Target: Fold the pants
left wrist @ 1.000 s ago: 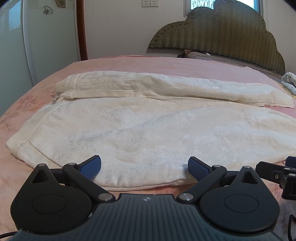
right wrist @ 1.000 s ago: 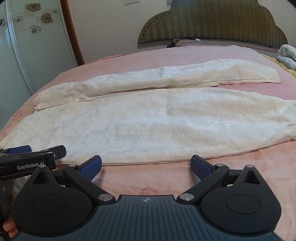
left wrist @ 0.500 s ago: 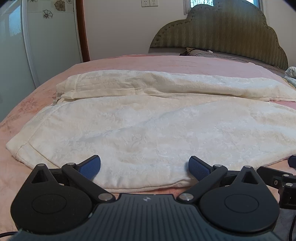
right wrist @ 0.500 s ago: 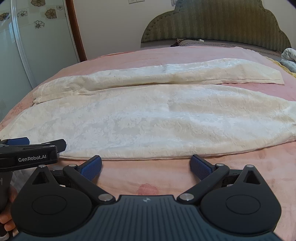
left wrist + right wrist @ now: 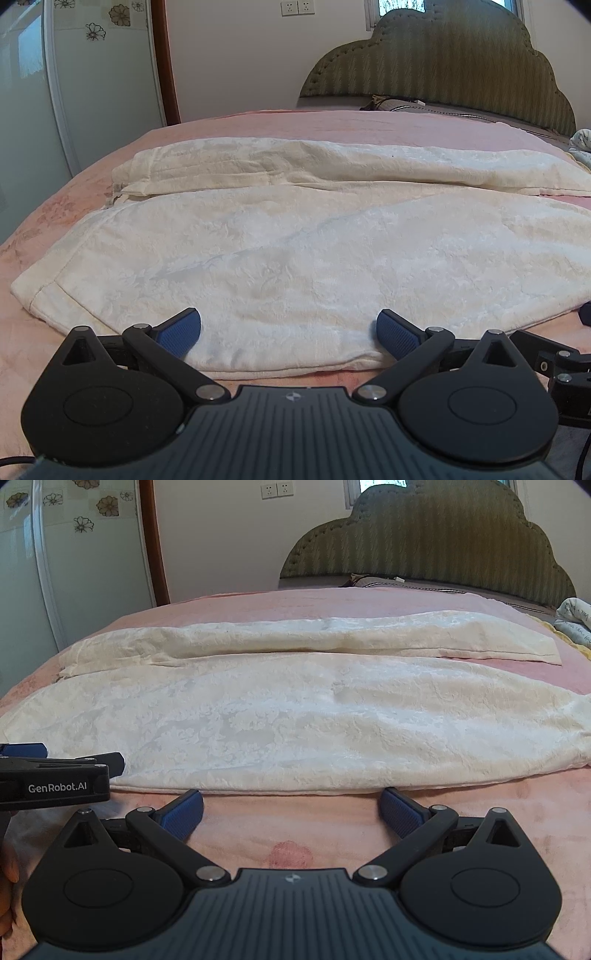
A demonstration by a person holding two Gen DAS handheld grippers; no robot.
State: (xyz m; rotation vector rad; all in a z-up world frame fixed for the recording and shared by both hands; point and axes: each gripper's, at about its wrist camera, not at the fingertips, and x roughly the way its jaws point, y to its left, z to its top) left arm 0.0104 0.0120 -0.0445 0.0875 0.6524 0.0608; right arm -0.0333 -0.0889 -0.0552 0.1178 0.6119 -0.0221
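Bedding in pink covered the bed (image 5: 258, 122), with a padded green headboard (image 5: 443, 70) at the far end. Cream pants (image 5: 295, 251) lay spread flat across the bed, both legs running side by side toward the right and the waistband end at the left. The left claw (image 5: 289, 328) sat low at the near edge of the pants with its jaws wide apart, its blue pads (image 5: 179, 330) over the cloth hem and nothing pinched between them. The right claw (image 5: 291, 808) hovered just short of the near edge of the pants (image 5: 295, 723), jaws equally wide apart, its blue pads (image 5: 400, 812) over bare pink bedding, holding nothing. The left claw's fingers (image 5: 107, 762) also showed at the left of the right wrist view.
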